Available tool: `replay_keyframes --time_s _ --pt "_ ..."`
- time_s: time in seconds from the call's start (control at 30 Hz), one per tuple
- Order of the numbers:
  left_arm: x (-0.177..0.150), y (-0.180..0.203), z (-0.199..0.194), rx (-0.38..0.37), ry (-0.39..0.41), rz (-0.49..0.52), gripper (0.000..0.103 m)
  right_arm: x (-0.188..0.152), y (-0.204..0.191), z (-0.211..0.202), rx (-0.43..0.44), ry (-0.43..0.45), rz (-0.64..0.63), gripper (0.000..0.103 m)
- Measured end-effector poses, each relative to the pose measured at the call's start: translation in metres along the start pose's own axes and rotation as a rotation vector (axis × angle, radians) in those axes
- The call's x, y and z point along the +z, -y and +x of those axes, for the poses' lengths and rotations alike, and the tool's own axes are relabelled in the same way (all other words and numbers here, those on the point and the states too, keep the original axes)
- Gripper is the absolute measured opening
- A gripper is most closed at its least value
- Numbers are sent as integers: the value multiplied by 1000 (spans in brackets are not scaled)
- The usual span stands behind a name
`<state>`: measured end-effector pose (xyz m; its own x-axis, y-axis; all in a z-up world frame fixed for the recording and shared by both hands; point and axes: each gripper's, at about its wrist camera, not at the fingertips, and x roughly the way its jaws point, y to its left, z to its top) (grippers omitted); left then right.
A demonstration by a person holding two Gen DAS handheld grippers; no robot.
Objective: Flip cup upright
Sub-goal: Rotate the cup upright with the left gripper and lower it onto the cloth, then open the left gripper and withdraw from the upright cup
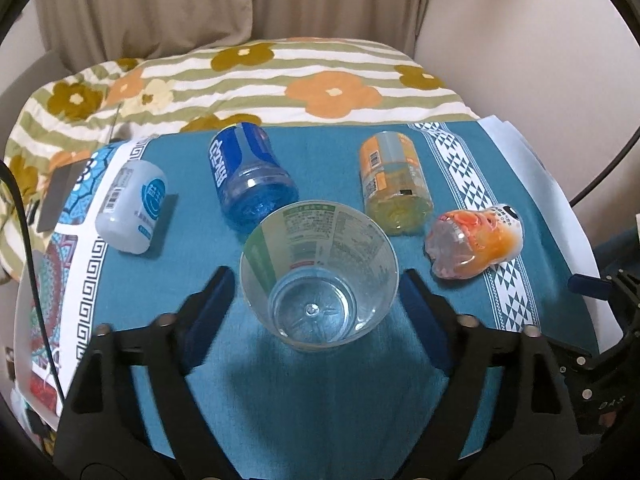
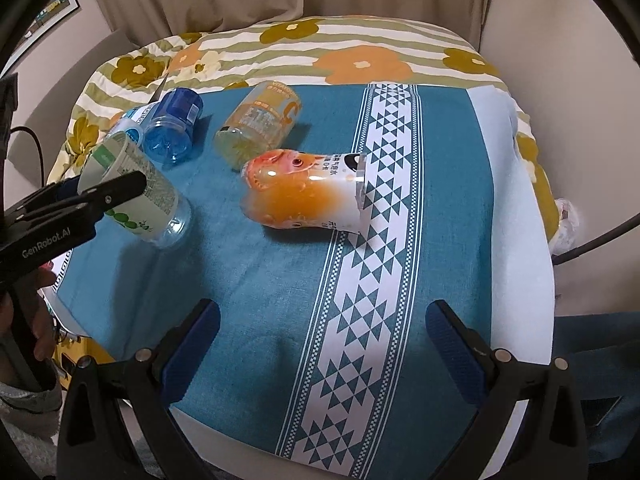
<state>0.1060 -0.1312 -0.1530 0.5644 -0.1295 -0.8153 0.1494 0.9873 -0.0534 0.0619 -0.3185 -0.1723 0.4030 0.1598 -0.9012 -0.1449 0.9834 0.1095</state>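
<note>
- The clear cup [image 1: 319, 276] with the green label stands mouth-up on the teal cloth [image 1: 320, 400] of the table, its base on the cloth (the left wrist view looks straight down into it).
- The left tongs [image 1: 316, 304] are spread, one blue pad on each side of the cup; a narrow gap shows at each pad, so they flank it without pinching.
- The right tongs [image 2: 322, 344] are spread too, holding nothing, over the white patterned band of the cloth.
- Four other cups lie on their sides behind the upright one: a white cup [image 1: 132, 206] at the left, a blue cup [image 1: 248, 178], a yellow-orange cup [image 1: 394, 182], and a fish-printed cup [image 2: 304, 192] at the right, well ahead of the right tongs.
- A floral striped blanket [image 1: 280, 76] lies beyond the cloth.
</note>
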Motion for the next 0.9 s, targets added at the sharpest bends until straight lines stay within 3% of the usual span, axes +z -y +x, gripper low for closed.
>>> replay_keyframes --time_s 0.27,0.47,0.63,0.9 --pt "3 -5 -13 -7 -1 2 96 1 -2 -18 -24 49 24 103" --pt "8 -20 -61 1 31 12 96 9 -21 -49 -37 122 50 103" --pt "12 -41 -112 10 70 -12 103 19 -48 -83 -70 180 64 103" --pt "8 -77 -157 18 43 -42 103 26 -89 -134 -152 259 74 103"
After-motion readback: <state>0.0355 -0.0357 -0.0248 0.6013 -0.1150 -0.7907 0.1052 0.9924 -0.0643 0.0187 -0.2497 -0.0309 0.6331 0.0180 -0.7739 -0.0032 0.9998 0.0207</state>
